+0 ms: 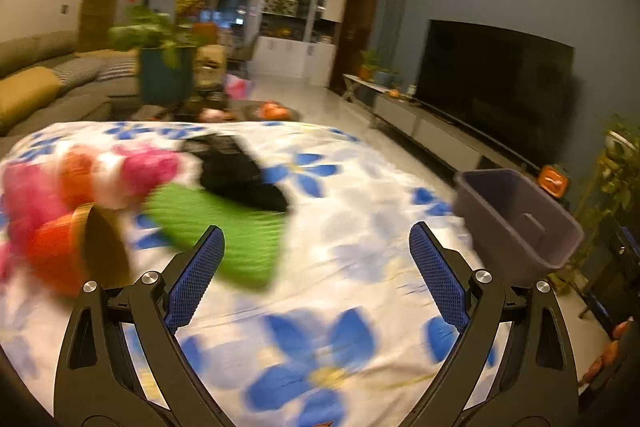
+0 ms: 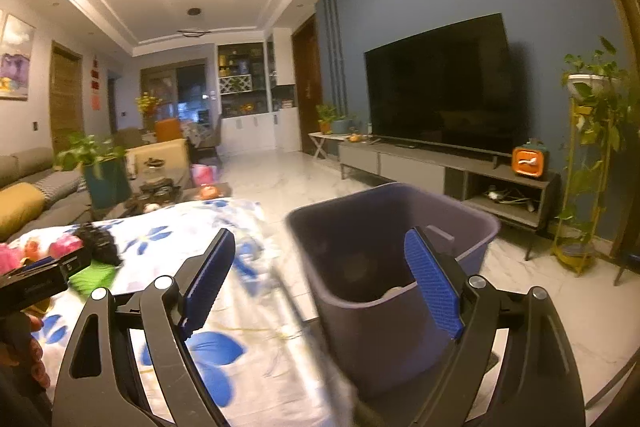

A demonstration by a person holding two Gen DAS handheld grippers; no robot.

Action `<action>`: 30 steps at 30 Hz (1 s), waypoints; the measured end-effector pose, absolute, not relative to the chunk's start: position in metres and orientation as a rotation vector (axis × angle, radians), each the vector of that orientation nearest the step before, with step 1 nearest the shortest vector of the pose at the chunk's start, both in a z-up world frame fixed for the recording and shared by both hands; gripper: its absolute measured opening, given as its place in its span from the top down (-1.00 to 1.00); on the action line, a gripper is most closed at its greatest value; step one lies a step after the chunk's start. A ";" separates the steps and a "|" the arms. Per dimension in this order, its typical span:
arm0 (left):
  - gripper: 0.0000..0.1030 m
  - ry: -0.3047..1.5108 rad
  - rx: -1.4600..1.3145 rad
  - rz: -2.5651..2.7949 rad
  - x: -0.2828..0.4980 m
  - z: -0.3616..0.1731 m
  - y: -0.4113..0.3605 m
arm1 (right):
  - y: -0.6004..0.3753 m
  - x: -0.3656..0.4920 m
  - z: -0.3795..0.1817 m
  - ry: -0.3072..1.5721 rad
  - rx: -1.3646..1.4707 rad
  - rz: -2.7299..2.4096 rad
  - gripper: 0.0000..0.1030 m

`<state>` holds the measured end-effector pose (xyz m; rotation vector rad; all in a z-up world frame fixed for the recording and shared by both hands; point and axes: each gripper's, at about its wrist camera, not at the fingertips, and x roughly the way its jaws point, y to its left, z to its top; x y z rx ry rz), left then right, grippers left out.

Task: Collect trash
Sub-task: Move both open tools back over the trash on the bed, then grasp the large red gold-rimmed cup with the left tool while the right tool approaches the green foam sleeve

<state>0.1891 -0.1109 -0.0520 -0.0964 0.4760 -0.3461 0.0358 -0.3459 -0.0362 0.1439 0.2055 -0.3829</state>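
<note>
A purple-grey bin (image 1: 516,219) stands off the right edge of the flower-print table (image 1: 352,267). On the cloth lie a flat green piece (image 1: 240,227) and a black object (image 1: 240,175), both blurred. My left gripper (image 1: 316,227) hovers open above the cloth just right of the green piece, with nothing between its fingers. In the right wrist view the bin (image 2: 360,327) is close in front. My right gripper (image 2: 320,231) is open over its near rim and holds nothing. Something pale (image 2: 390,293) shows low inside the bin.
An orange pot (image 1: 60,255) with pink flowers (image 1: 148,167) lies tipped at the table's left. A sofa (image 1: 48,95) and a potted plant (image 1: 164,67) are behind the table. A TV (image 2: 440,95) on a low console (image 2: 440,167) lines the right wall. A hand (image 2: 24,339) shows at the left edge.
</note>
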 end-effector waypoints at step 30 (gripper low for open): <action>-0.70 0.512 -0.121 -0.025 0.179 -0.080 0.006 | -0.201 0.101 -0.064 0.324 0.078 -0.089 -0.64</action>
